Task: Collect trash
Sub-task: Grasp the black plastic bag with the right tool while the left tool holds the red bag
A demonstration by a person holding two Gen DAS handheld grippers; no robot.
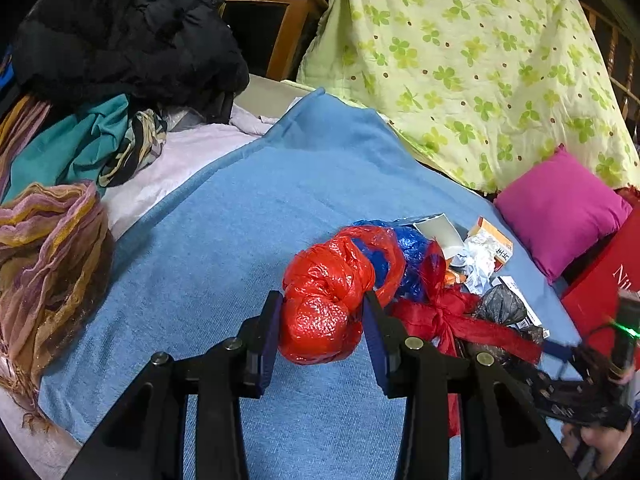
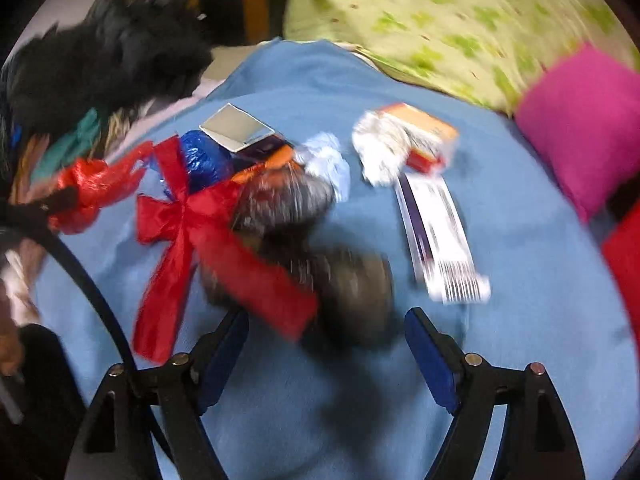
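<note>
A pile of trash lies on a blue blanket (image 1: 224,216). My left gripper (image 1: 322,312) is shut on a crumpled red plastic bag (image 1: 324,304). Behind it lie a blue plastic bag (image 1: 412,252), a red ribbon bow (image 1: 444,312), a dark crumpled bag (image 1: 500,308), crumpled paper (image 1: 480,260) and an orange box (image 1: 492,236). In the blurred right wrist view my right gripper (image 2: 326,332) is open, its fingers on either side of the dark bag (image 2: 352,292). The red bow (image 2: 188,220), a long printed white-and-purple box (image 2: 436,236) and the orange box (image 2: 424,140) lie around it.
A black garment pile (image 1: 128,32) and scarves (image 1: 52,256) sit at the left. A green clover quilt (image 1: 472,64) and a magenta pillow (image 1: 560,208) lie at the back right. A red box (image 1: 608,280) stands at the right edge. A wooden cabinet (image 1: 272,12) is behind.
</note>
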